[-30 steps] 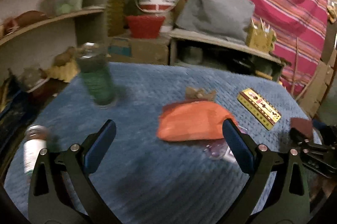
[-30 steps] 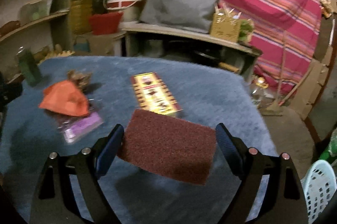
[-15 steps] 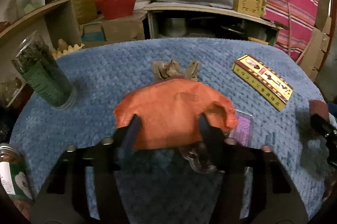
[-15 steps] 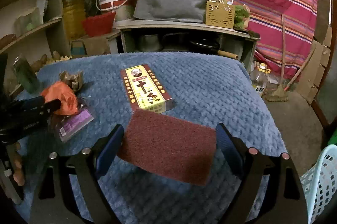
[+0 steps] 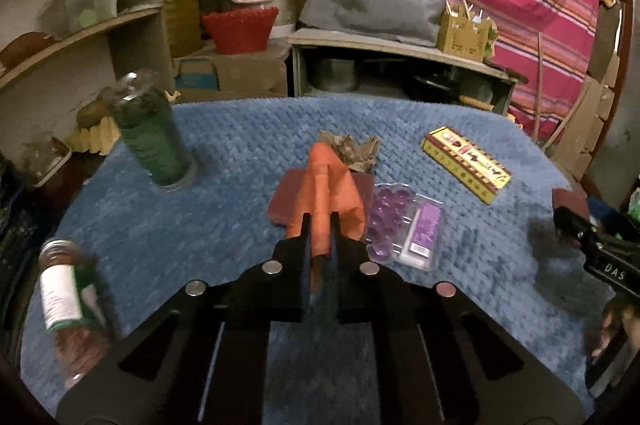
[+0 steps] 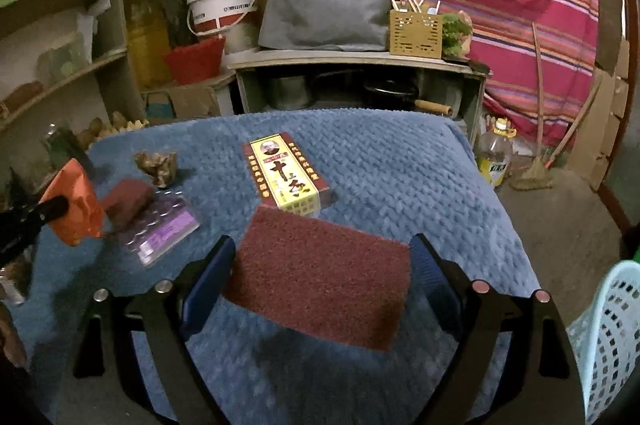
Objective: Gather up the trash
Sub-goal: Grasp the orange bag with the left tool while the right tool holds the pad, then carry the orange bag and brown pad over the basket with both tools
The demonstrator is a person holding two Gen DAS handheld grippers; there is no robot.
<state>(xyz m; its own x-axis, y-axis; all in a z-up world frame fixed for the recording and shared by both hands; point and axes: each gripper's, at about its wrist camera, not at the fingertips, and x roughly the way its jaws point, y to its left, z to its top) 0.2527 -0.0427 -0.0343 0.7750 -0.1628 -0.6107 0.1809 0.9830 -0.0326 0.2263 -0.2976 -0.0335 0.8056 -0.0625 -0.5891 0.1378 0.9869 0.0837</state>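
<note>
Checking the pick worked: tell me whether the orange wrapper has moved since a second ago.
Yes. The orange wrapper has lifted off the blue cover, pinched in the left claw, uncovering a dark red pad beside the purple blister pack.

Your right tool (image 6: pixel 320 277) is gripping a maroon scouring pad (image 6: pixel 320 277) between its blue fingers (image 6: pixel 208 277), holding it just above the blue-covered tabletop (image 6: pixel 400 177). Just beyond the pad, a yellow box (image 6: pixel 286 173) is lying flat. Left of the box, a clear purple blister pack (image 6: pixel 164 229) is sitting beside a second maroon pad (image 6: pixel 126 199), with a crumpled brown scrap (image 6: pixel 157 166) behind them. Farther left, your left tool (image 6: pixel 48 209) is pinching an orange wrapper (image 6: pixel 76 205). Right of the box, past the tabletop edge, a pale blue basket (image 6: pixel 612 337) is standing.
</note>
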